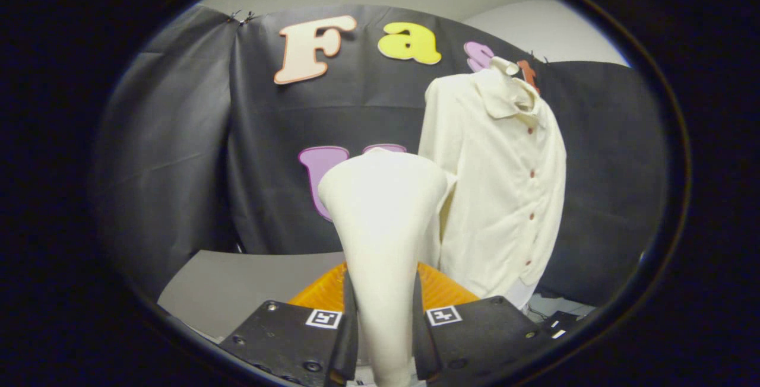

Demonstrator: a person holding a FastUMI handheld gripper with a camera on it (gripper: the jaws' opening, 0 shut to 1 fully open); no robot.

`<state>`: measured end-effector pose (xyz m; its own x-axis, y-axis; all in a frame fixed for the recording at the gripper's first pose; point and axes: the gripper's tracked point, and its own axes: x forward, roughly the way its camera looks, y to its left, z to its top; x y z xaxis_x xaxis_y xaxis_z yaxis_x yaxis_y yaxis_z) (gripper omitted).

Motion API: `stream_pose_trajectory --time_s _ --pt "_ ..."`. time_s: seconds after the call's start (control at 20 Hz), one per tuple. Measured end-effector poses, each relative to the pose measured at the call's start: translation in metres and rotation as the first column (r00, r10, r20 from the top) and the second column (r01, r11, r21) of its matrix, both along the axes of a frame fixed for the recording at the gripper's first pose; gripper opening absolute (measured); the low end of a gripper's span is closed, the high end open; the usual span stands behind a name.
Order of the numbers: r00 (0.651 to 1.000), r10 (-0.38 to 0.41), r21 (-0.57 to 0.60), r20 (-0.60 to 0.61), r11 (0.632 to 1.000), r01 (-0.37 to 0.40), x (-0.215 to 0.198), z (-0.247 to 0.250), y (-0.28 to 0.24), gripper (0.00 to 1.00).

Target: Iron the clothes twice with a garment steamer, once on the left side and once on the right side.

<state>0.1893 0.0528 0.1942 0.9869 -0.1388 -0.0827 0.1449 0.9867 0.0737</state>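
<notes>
- gripper [385, 339] is clamped on the cream garment steamer [383, 209], both fingers pressing its handle
- steamer head stands upright, just left of the shirt
- cream button-up shirt [504, 185] hangs beyond, against the black cloth wall [267, 155]

The garment steamer [383, 238] is cream-white, with a narrow handle that widens upward into a broad, rounded head. It stands upright between the fingers of the tongs [385, 339], which press on its handle from both sides. The shirt [504, 191] is cream-coloured with a collar and a row of small reddish buttons down its front. It hangs upright beyond the steamer, to its right, with its front showing.
</notes>
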Motion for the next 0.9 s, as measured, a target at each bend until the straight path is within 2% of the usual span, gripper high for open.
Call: stream_pose_trajectory --time_s 0.15,0.35,0.45,0.6,0.75,0.9 --pt "0.997 -0.069 -0.048 0.035 0.996 0.071 -0.025 0.024 -0.046 0.37" --pt "0.993 -0.057 -0.082 0.102 0.995 0.065 -0.018 0.059 -0.097 0.37" --pt "0.992 -0.014 -0.101 0.127 0.994 0.027 0.002 0.066 -0.121 0.37" --pt "0.992 0.006 -0.09 0.128 0.996 0.006 0.038 0.058 -0.157 0.37" --pt "0.999 0.013 -0.095 0.049 0.995 -0.008 0.072 0.03 -0.179 0.37" --pt "1.0 0.0 -0.084 0.025 0.996 0.002 0.089 0.014 -0.19 0.37"
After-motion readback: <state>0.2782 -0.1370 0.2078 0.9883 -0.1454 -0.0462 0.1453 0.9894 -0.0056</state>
